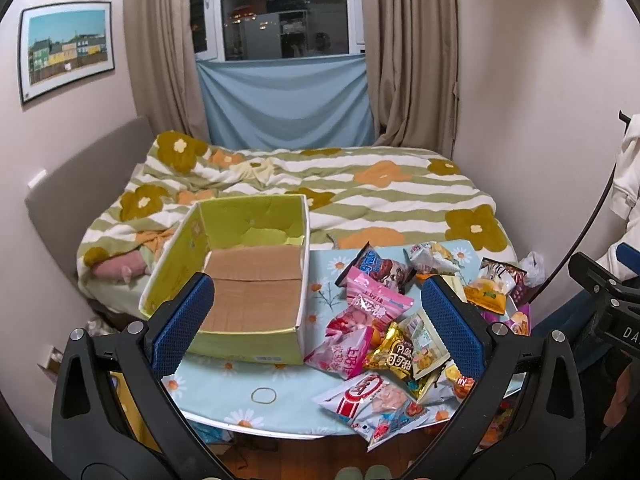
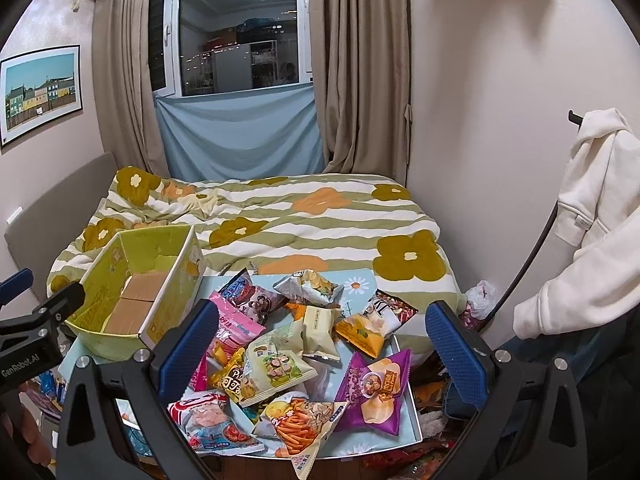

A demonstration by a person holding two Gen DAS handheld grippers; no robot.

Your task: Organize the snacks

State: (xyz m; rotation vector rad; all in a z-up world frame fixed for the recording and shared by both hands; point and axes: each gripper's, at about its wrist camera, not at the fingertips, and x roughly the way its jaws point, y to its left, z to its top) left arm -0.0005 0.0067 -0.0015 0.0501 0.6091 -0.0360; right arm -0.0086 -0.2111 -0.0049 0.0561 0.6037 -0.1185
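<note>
Cardboard shows bare inside the box (image 1: 248, 280) ahead-left of the left hand-held gripper (image 1: 318, 316), wide open, holding nothing. Below the right hand-held gripper (image 2: 322, 344), equally spread and empty, lie the snacks (image 2: 280, 364) on the table (image 2: 406, 432). Sorting looks unstarted; next, grip a packet.

Left tool (image 1: 318, 322): jaws spread wide, nothing between the blue pads (image 1: 184, 328), black finger arms filling the lower corners of its frame. Right tool (image 2: 322, 344): same state, jaws wide apart, pads (image 2: 456, 354) bare, nothing gripped. Each shows in the other's view: right tool's black body at the right edge of the left view (image 1: 604, 304), left tool's body at the left edge of the right view (image 2: 38, 328). Both level, side by side, pointing forward.
</note>
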